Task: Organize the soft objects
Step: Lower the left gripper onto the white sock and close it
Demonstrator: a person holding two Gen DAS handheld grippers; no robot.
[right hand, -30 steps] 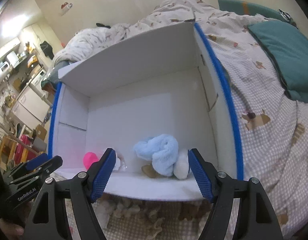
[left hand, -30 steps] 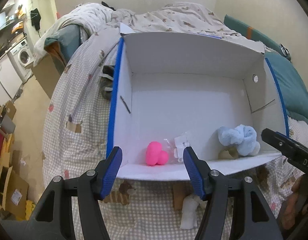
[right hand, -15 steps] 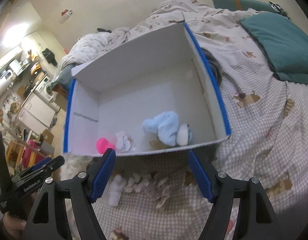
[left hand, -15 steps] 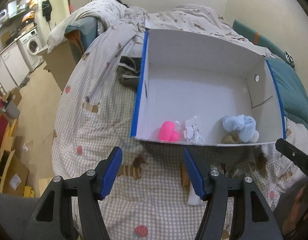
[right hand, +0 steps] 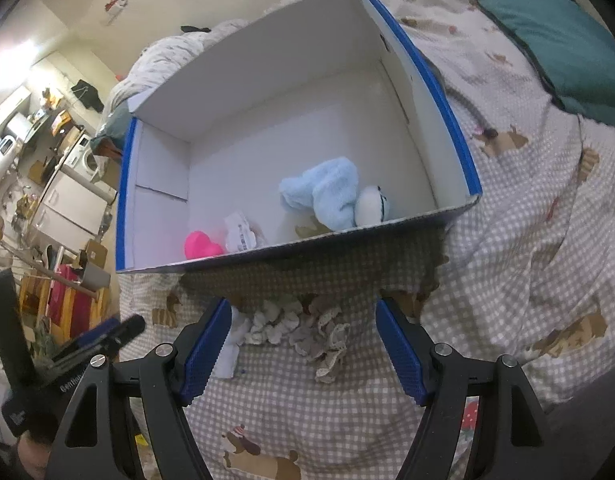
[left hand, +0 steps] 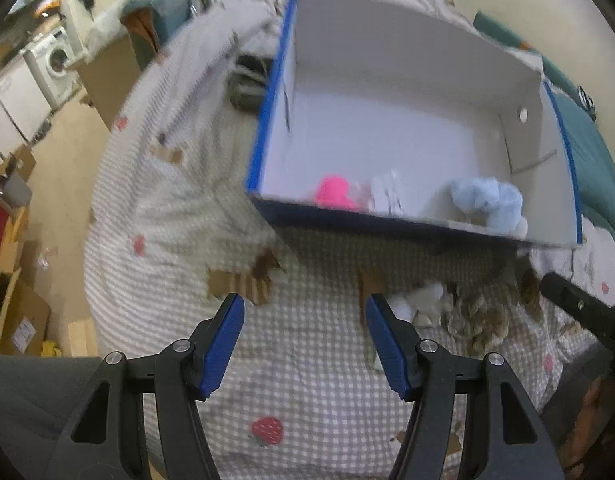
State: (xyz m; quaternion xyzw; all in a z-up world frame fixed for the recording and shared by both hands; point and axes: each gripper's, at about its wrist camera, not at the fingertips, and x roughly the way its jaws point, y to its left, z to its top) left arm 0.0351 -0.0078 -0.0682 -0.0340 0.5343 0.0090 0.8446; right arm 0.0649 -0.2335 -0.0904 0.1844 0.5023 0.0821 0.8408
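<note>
Box: white cardboard box with blue rim point(right hand: 453, 128) is set on the checked quilt point(right hand: 507, 248) as the collecting place | Inside: pink plush point(right hand: 201, 245) and pale blue fluffy toy point(right hand: 327, 194) are kept | Outside: knitted cream-and-brown piece point(right hand: 307, 328) is left before it (likely next) | Grippers: left gripper point(left hand: 303, 340) and right gripper point(right hand: 303, 344) are held spread, empty.

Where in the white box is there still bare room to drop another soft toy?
The back of the box, behind the light blue plush and the pink toy, is bare floor up to the far wall. The near wall is crowded: pink toy, white item, blue plush in a row.
</note>
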